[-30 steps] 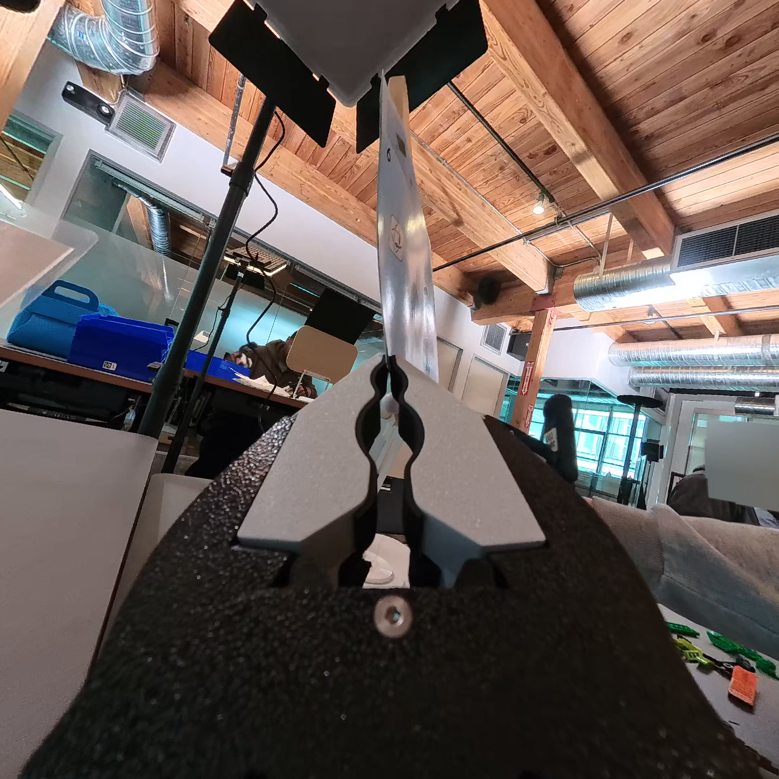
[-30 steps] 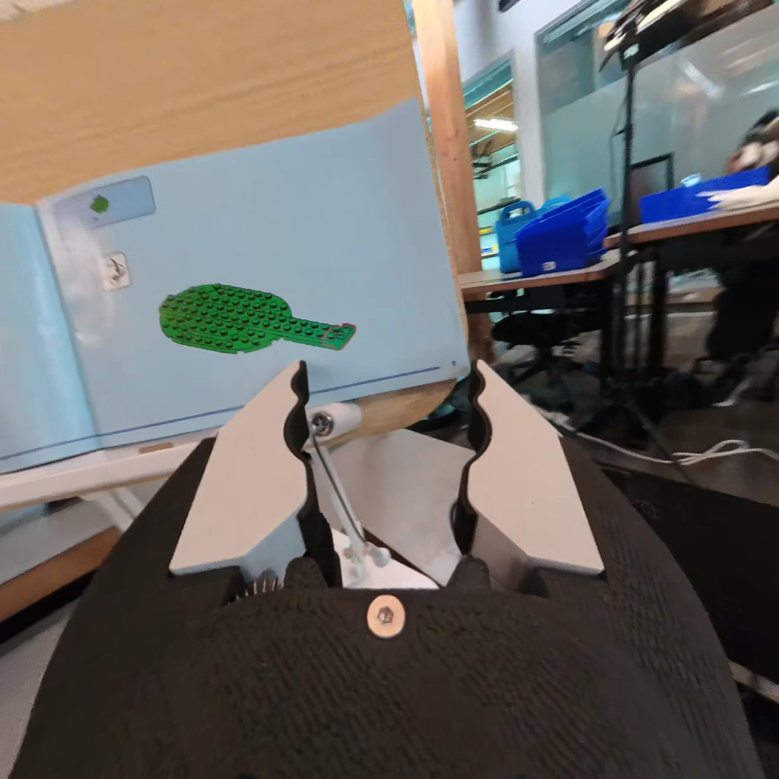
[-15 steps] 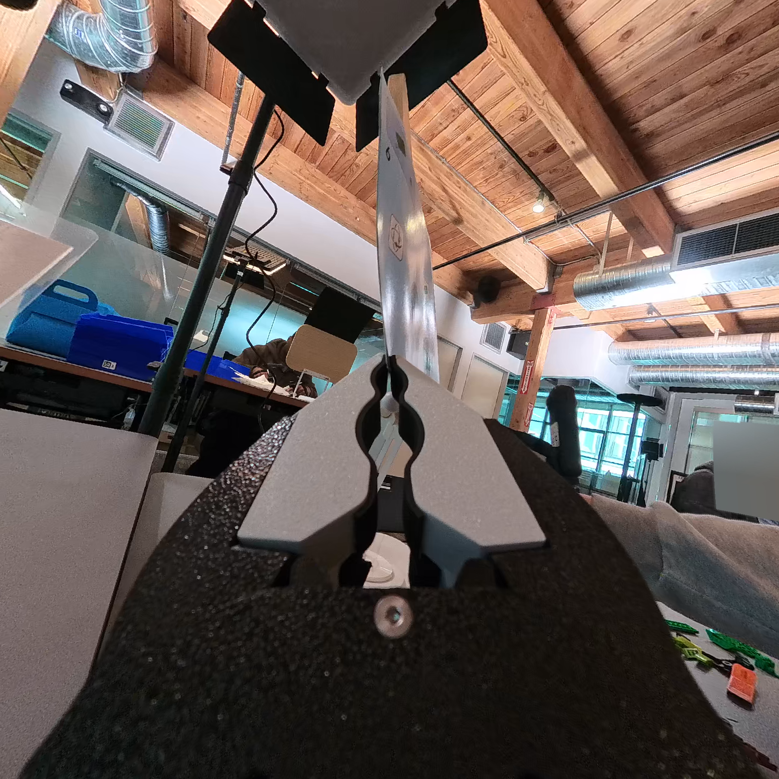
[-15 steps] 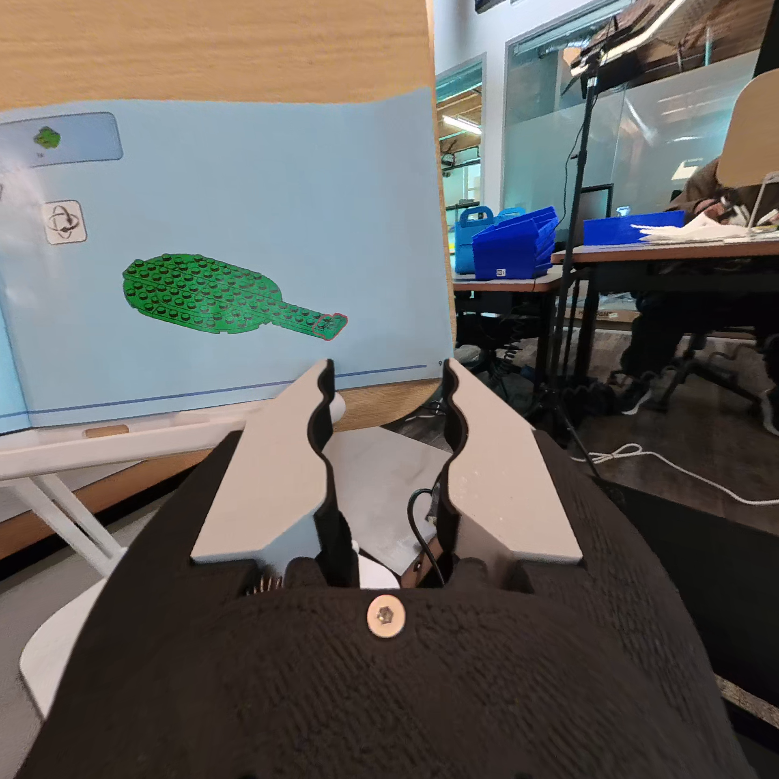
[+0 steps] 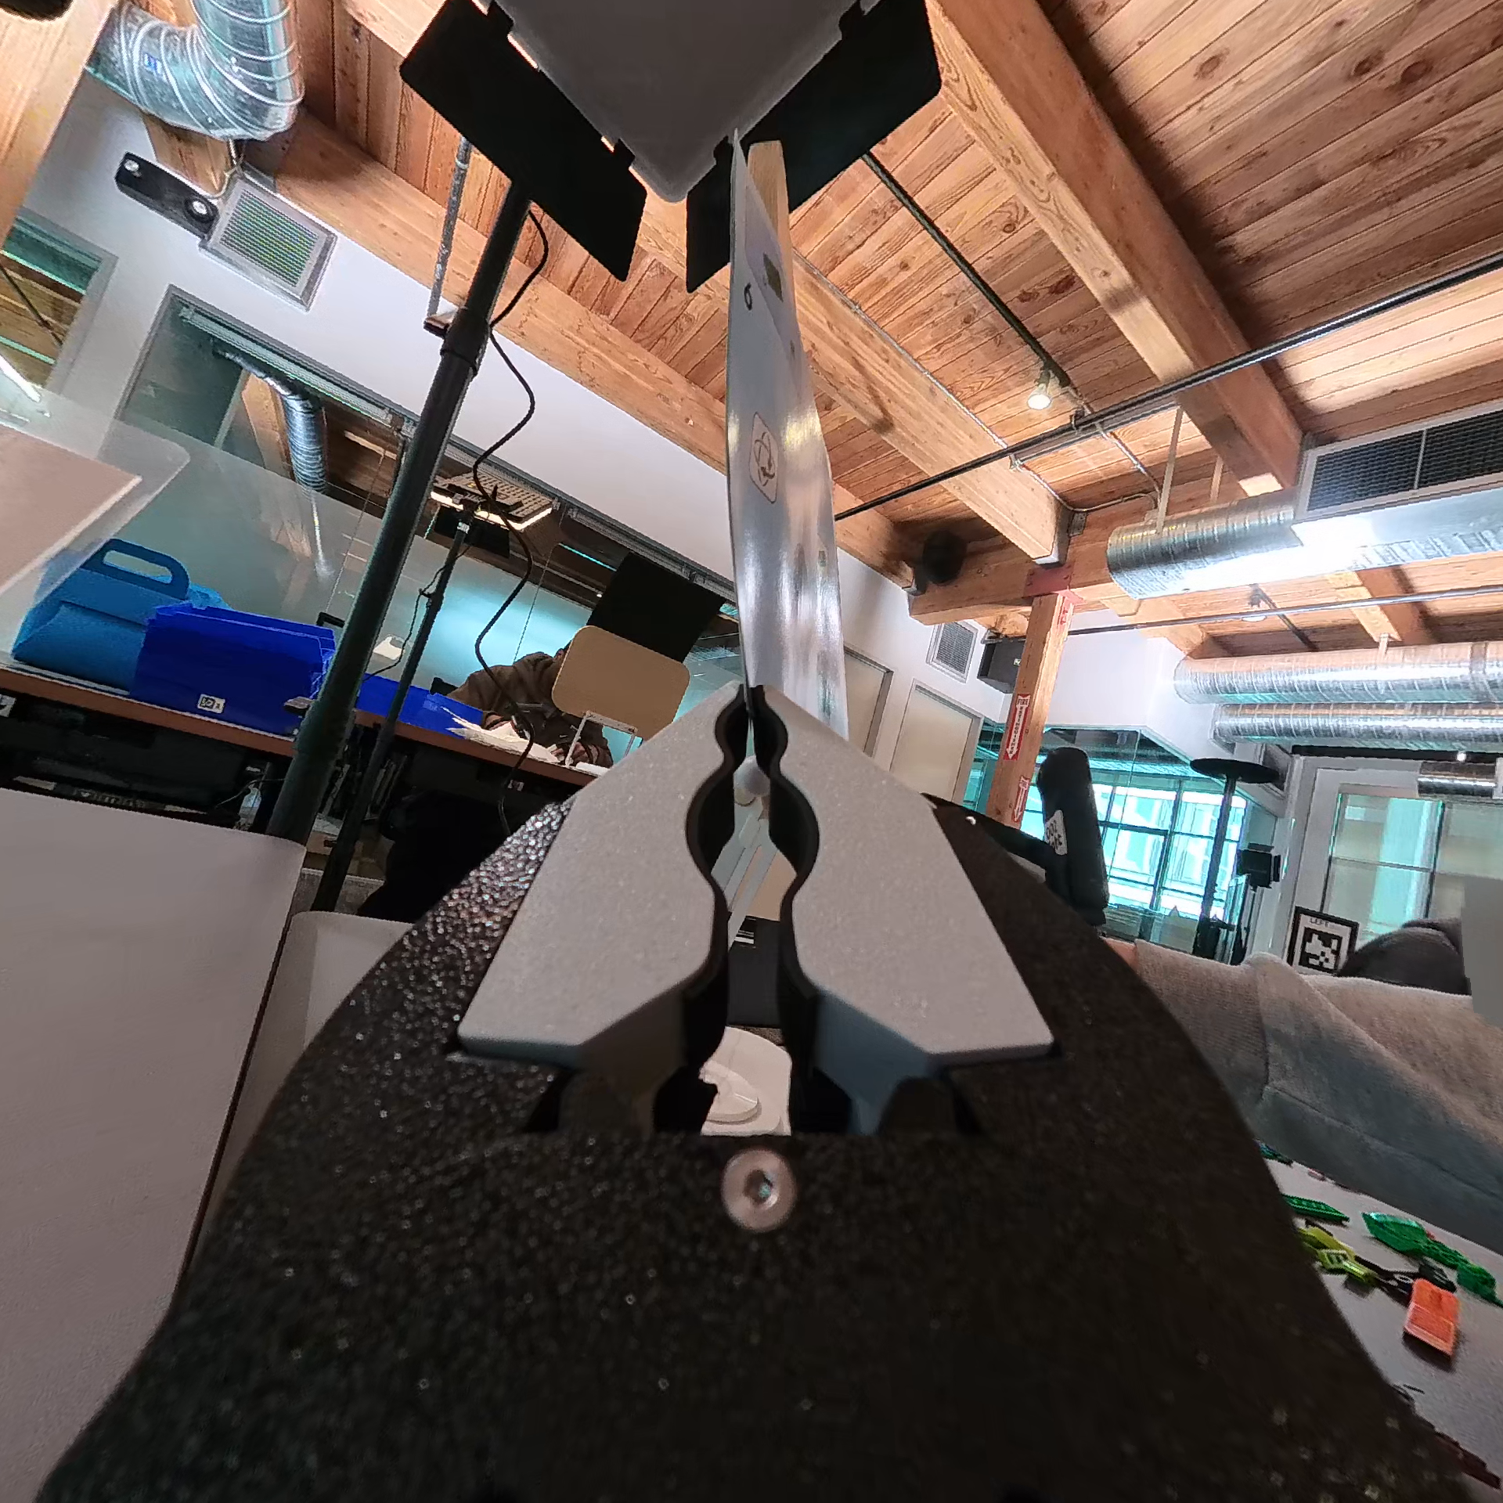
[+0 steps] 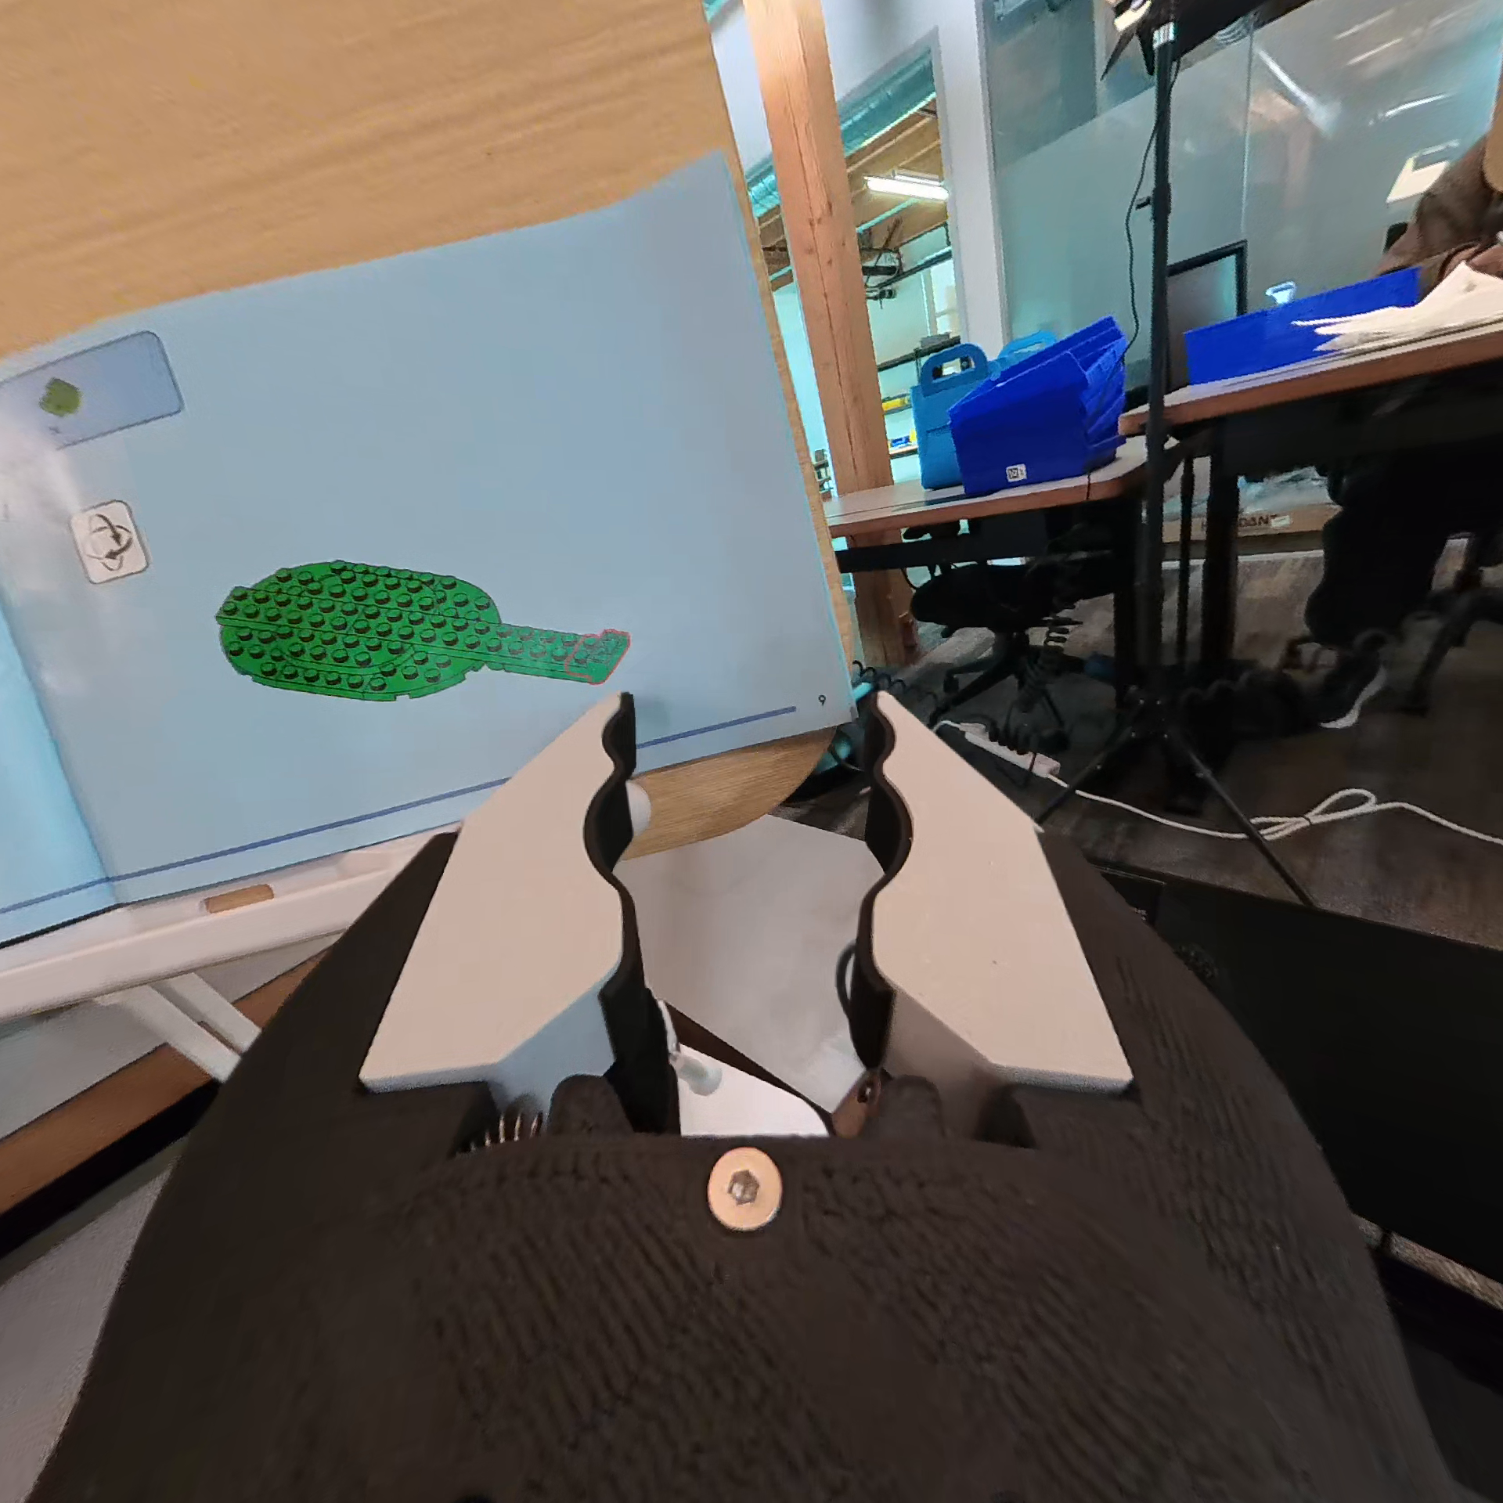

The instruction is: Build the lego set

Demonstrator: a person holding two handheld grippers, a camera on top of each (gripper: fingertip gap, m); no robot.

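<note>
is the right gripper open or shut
Open. The right gripper's jaws stand well apart with nothing between them, just in front of the lower corner of the blue instruction page on its wooden board.

One light-blue instruction page (image 6: 455,455) at ten o'clock, on one wooden board (image 6: 325,146). Two grippers: left gripper (image 5: 752,699), right gripper (image 6: 744,716). One stack of blue bins (image 6: 1037,427) at two o'clock.

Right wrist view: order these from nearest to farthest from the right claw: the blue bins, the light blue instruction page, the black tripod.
1. Light blue instruction page, just ahead-left of the right claw, propped on a wooden board.
2. Black tripod, right, on the floor.
3. Blue bins, on the desk behind.
</note>
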